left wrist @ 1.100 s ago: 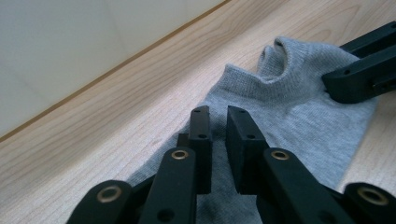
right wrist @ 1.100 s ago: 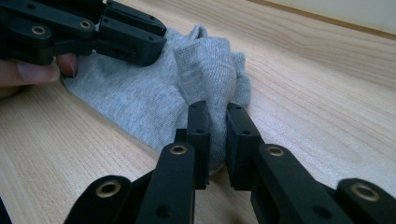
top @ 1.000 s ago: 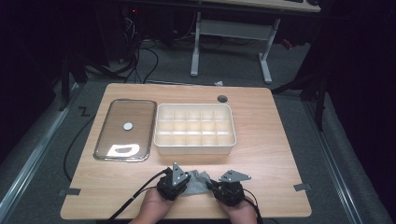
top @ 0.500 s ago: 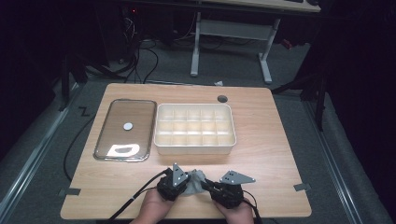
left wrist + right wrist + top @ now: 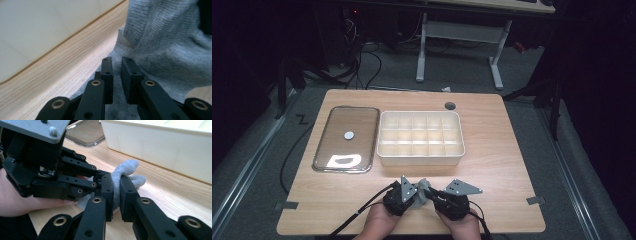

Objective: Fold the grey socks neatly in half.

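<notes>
Grey knitted sock [image 5: 125, 173] sits bunched near the tabletop's front edge, pinched by both the left gripper [image 5: 117, 65] and right gripper [image 5: 117, 186]; pulling apart risks the thin fold slipping free, or snagging the white compartment tray [image 5: 420, 156] behind

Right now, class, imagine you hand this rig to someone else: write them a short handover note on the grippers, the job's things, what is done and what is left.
Left gripper: jaws nearly closed with the grey knit cloth between them; whether they pinch it is unclear.
Right gripper: shut on a fold of the cloth.
The cloth hangs bunched between both grippers at the table's near edge, before the white divided box; clear lid lies left of the box.
Done: cloth picked up.
Left: probably folding it and putting it in a compartment; all look unfilled.
</notes>
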`<state>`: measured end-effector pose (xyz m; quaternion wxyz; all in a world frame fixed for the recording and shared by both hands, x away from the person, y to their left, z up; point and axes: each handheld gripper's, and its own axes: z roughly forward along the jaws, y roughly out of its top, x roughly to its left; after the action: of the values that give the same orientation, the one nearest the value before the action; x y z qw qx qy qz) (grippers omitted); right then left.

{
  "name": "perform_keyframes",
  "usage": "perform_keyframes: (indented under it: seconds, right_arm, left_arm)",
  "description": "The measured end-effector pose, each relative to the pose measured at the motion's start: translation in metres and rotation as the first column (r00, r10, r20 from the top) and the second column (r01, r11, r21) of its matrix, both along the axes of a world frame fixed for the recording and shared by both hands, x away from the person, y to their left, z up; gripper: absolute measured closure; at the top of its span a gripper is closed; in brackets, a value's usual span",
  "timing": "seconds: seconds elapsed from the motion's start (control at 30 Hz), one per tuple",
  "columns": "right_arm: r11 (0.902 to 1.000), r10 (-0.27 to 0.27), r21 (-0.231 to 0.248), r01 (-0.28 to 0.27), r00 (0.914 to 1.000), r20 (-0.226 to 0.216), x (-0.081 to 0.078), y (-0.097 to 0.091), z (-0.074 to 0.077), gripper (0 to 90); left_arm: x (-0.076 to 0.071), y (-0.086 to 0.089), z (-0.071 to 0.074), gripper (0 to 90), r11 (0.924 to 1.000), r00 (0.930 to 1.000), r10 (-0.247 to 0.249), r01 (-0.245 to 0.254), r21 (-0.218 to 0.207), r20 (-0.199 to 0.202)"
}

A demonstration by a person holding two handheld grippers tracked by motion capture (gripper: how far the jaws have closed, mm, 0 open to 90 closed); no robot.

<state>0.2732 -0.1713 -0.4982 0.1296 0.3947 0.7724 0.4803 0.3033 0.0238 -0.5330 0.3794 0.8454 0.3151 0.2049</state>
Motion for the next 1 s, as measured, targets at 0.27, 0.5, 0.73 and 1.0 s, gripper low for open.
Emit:
perform_keyframes:
  seconds: [0.27,0.5,0.73,1.0]
  right_arm:
    - [0.9992,-0.025,-0.031,0.025,0.9996,0.016,0.001,-0.006,-0.001,84.3]
    - [0.9983,-0.03,-0.05,0.03,0.9995,0.01,0.003,-0.009,-0.001,84.2]
    - [0.9948,-0.034,-0.096,0.034,0.9994,0.002,0.003,0.0,0.001,84.2]
    - [0.9884,-0.046,-0.144,0.048,0.9988,0.018,0.001,0.004,0.006,84.2]
  left_arm:
    - [-0.004,0.021,0.016,67.1,0.9895,0.9999,0.011,-0.011,-0.144,-0.001]
    - [-0.011,0.068,0.013,54.9,0.9746,0.9946,0.036,-0.056,-0.217,-0.097]
    - [-0.014,0.077,0.004,51.9,0.9732,0.9896,0.026,-0.057,-0.223,-0.141]
    - [-0.011,0.08,0.001,64.0,0.9696,0.9705,-0.002,-0.057,-0.238,-0.241]
